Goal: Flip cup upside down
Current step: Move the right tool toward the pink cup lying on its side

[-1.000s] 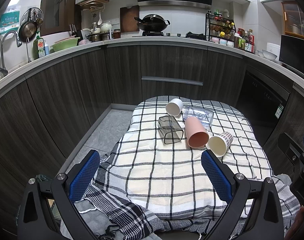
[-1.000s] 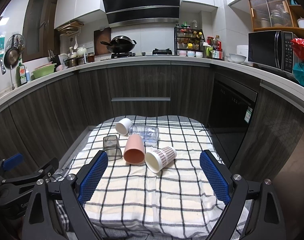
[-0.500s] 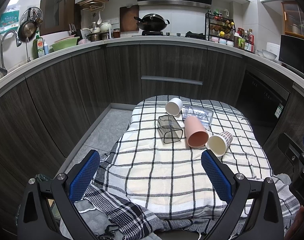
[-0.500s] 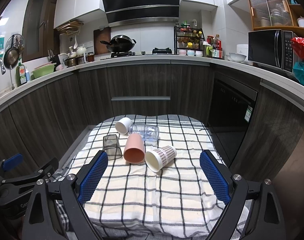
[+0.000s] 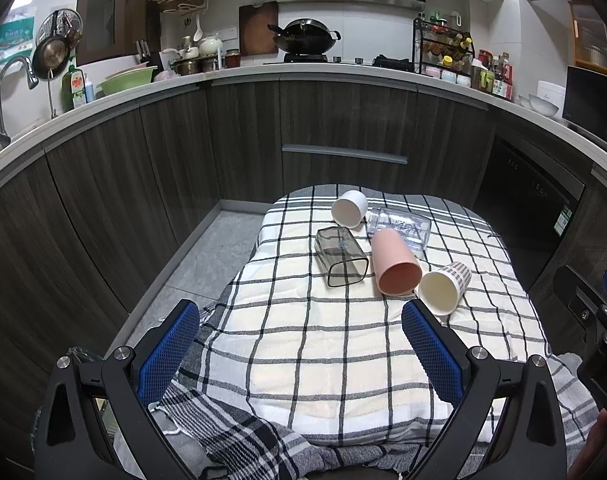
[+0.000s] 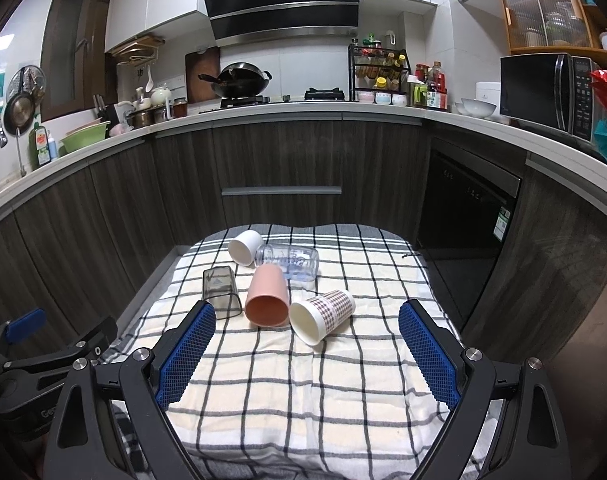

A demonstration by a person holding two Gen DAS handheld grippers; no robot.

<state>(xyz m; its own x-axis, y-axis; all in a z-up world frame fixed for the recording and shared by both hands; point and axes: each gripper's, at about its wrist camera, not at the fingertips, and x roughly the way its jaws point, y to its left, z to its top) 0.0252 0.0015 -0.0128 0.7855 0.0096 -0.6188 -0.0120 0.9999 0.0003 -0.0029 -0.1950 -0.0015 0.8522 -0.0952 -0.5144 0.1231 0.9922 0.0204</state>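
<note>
1. A low table covered by a checked cloth (image 5: 335,344) stands in a kitchen, with dark wood cabinets (image 6: 283,160) curving round its far side.
2. On the counter beyond sit a wok (image 6: 241,80) on the hob, a spice rack (image 6: 377,74), a microwave (image 6: 543,88) at far right, and a green bowl (image 5: 129,80) near the tap at far left.
3. Five cups lie on their sides in a cluster at the far middle of the cloth.
4. The white cup (image 5: 349,208) lies farthest, beside a clear cup (image 5: 399,226) with printing.
5. The smoky square cup (image 5: 341,256) lies to the left, its mouth facing near.
6. The pink cup (image 5: 395,268) lies in the middle, mouth facing near, touching the clear cup.
7. The checked paper cup (image 5: 443,286) lies to the right, just beside the pink cup, its white inside showing.
8. The left gripper (image 5: 301,354) hangs over the near edge of the cloth, jaws wide apart, holding nothing.
9. The right gripper (image 6: 303,354) hangs likewise, jaws wide apart, empty, well short of the cups.
</note>
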